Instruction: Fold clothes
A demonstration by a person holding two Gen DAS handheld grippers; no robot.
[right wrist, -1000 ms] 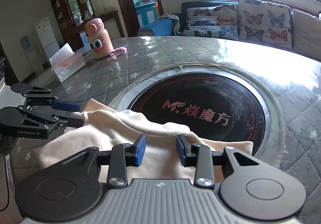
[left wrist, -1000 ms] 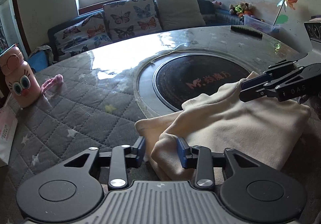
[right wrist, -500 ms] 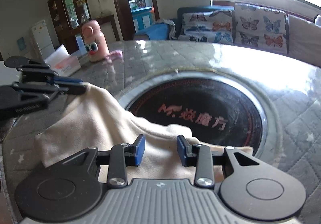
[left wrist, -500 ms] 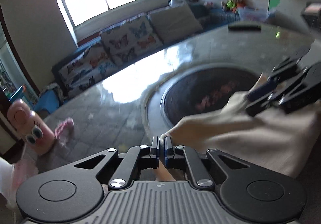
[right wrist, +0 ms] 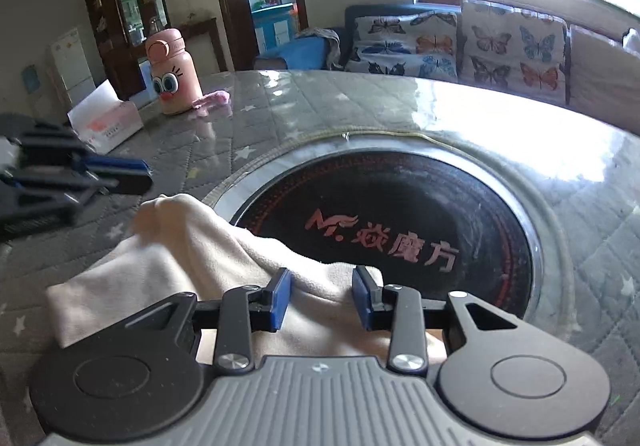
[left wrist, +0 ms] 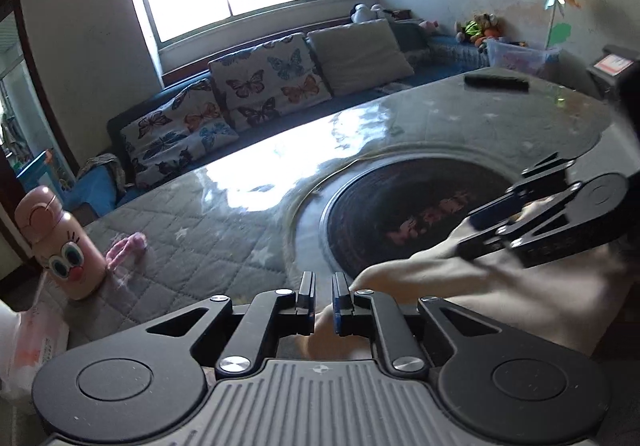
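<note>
As the left gripper (left wrist: 322, 302) is just opening, jaws narrowly apart, nothing clamped, the cream garment (right wrist: 180, 246) may slump unfolded.
Right gripper (right wrist: 322, 298) straddles the fold; grip indeterminate.

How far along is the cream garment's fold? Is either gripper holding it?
Done: the cream garment lies on the table in overlapping layers, so one fold looks made. In hand: nothing gripped; the left gripper has just been opening its jaws, with the raised corner free below them; the right gripper stands open over the near edge. Left: flatten that hump, probably fold again.
</note>
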